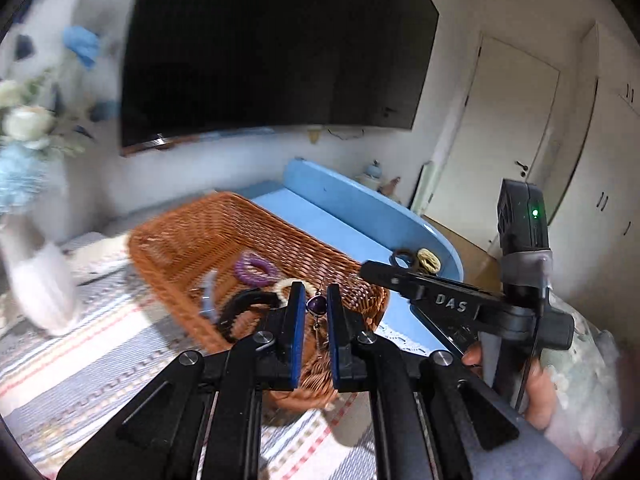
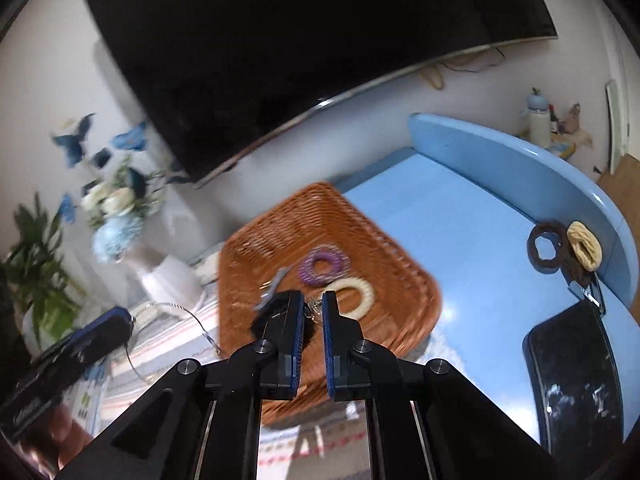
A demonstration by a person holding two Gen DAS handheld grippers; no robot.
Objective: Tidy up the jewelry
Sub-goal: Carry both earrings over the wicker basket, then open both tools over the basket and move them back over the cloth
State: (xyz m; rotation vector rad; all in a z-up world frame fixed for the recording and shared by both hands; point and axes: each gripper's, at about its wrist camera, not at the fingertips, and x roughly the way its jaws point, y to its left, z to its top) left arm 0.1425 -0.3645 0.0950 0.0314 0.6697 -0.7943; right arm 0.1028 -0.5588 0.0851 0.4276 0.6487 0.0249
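Observation:
A woven orange basket [image 1: 192, 236] [image 2: 288, 224] sits on the blue table and holds a purple coil tie [image 1: 256, 268] [image 2: 323, 266], a cream ring [image 2: 358, 294], a black hair band [image 1: 244, 306] and a pale blue clip [image 1: 208, 292]. My left gripper [image 1: 314, 300] hangs over the basket's near end, jaws a little apart, with a purple-stone pendant [image 1: 316, 305] between them; whether it is gripped is unclear. My right gripper [image 2: 312, 308] is over the basket, jaws slightly apart, a small silver piece [image 2: 314, 308] between the tips. A brown scrunchie [image 2: 546, 246] and a cream scrunchie [image 2: 584, 246] lie at the table's right rim.
A black pouch [image 2: 576, 380] lies on the blue table [image 2: 480, 240] at the right. A white vase of flowers [image 2: 160, 272] stands left of the basket, on a striped cloth [image 1: 100, 352]. A dark TV [image 1: 272, 48] hangs behind. The right gripper's body [image 1: 480, 304] shows in the left view.

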